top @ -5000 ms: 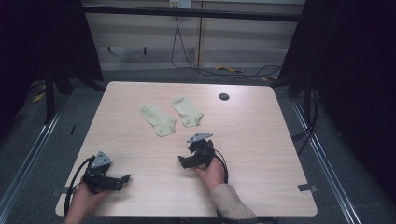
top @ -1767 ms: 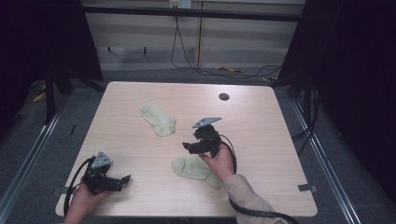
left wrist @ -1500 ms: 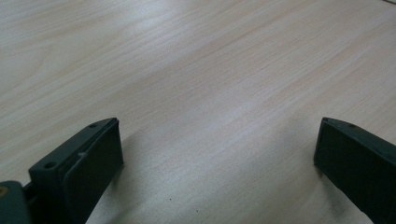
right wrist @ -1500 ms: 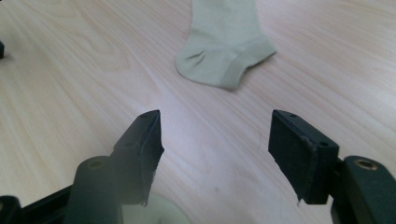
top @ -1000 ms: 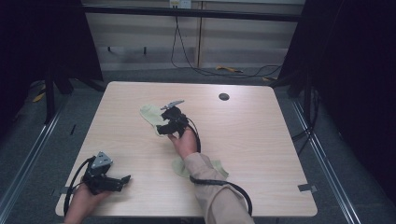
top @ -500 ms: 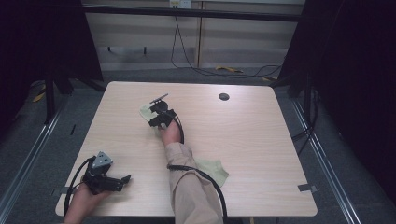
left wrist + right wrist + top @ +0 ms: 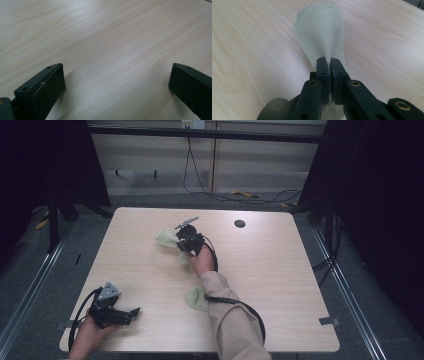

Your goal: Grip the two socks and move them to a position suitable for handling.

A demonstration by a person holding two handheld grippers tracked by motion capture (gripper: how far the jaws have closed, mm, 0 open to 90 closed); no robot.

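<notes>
At the upper middle of the high view, the right gripper [image 7: 184, 240] pinches a pale green sock [image 7: 322, 32], its two black jaws pressed together on the cloth. The sock spreads toward the top of the right gripper view, flat on the light wood-grain table [image 7: 280, 270]. A second sock [image 7: 195, 298] lies lower centre, beside the person's sleeve. At lower left, the left gripper [image 7: 131, 311] rests low over bare wood, jaws spread wide and holding nothing. The knit looks thin, soft and very light, likely to droop and fold when lifted; a hold near one end or along an edge should keep it from bunching.
</notes>
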